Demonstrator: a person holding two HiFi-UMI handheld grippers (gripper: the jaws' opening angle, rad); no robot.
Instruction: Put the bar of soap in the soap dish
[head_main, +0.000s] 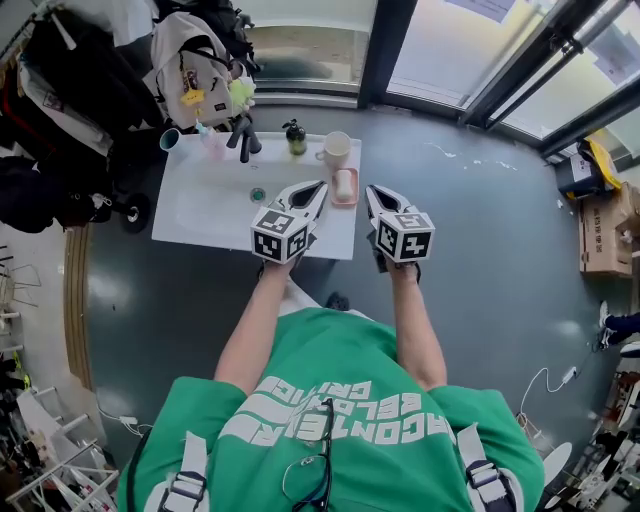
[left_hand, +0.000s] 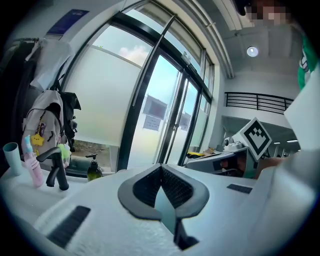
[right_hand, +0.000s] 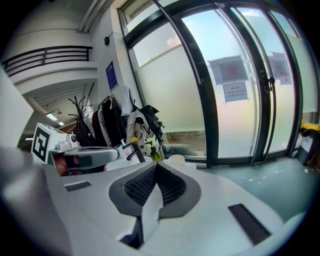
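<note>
Soap bar (head_main: 345, 184) lies in pink soap dish (head_main: 336, 200) on sink counter (head_main: 205, 215); probably hard, light and slippery, best pinched across its long sides. Left gripper (head_main: 316, 186) and right gripper (head_main: 372, 190) have jaws together, empty.

No text can be read with certainty. White capital lettering is printed across the green shirt (head_main: 330, 350), but it is seen upside down and cannot be made out reliably. Paper notices (right_hand: 233, 92) are stuck to the glass door (right_hand: 235, 132), their print too small to read. A blue sign (right_hand: 111, 74) is mounted beside the door, also illegible. Black-and-white square markers, not letters, are carried on 2 cubes: one (head_main: 279, 238) on the left hand-held gripper (head_main: 316, 188), one (head_main: 413, 240) on the right hand-held gripper (head_main: 373, 192).
</note>
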